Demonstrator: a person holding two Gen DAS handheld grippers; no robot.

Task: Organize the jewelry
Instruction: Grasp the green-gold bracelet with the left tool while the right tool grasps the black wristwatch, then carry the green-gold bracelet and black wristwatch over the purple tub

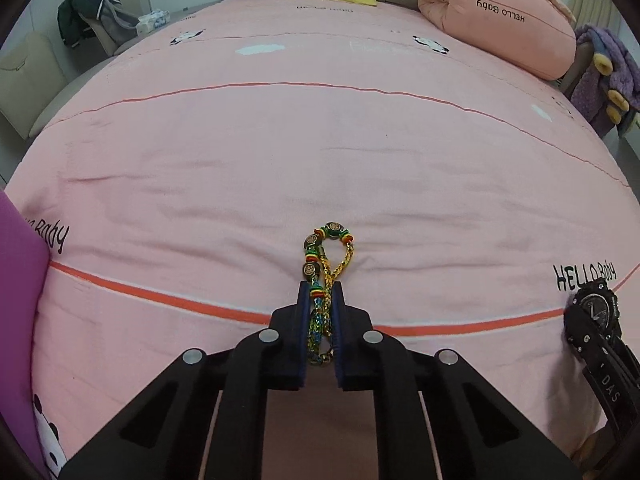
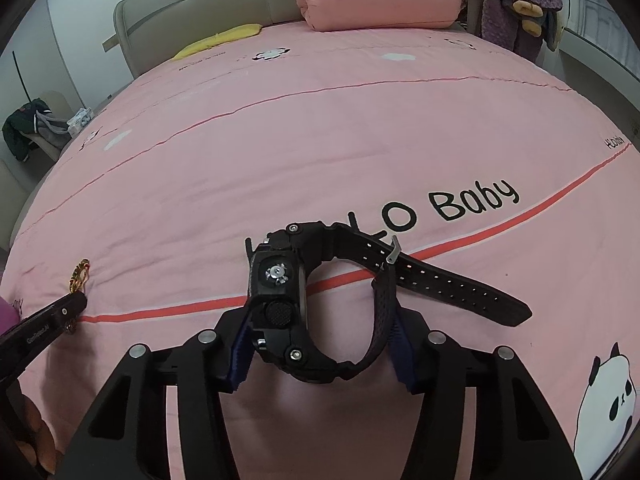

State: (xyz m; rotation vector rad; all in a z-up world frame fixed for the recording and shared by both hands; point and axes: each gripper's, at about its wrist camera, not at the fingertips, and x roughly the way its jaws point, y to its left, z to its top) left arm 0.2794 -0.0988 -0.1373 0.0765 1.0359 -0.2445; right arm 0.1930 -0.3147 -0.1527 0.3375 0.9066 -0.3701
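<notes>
Both pieces are lifted but no box or tray shows, so the sorting looks barely begun: the left tongs (image 1: 320, 300) pinch a gold chain bracelet (image 1: 326, 264) above the pink bed (image 1: 280, 152), and the right tongs (image 2: 320, 320) clamp a black watch (image 2: 288, 300). The bedspread and rolled quilt (image 1: 492, 20) read "HELLO Baby".

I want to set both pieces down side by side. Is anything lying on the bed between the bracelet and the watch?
No: in the left wrist view only bare pink bedspread with its orange stripe lies between the bracelet and the watch.
</notes>
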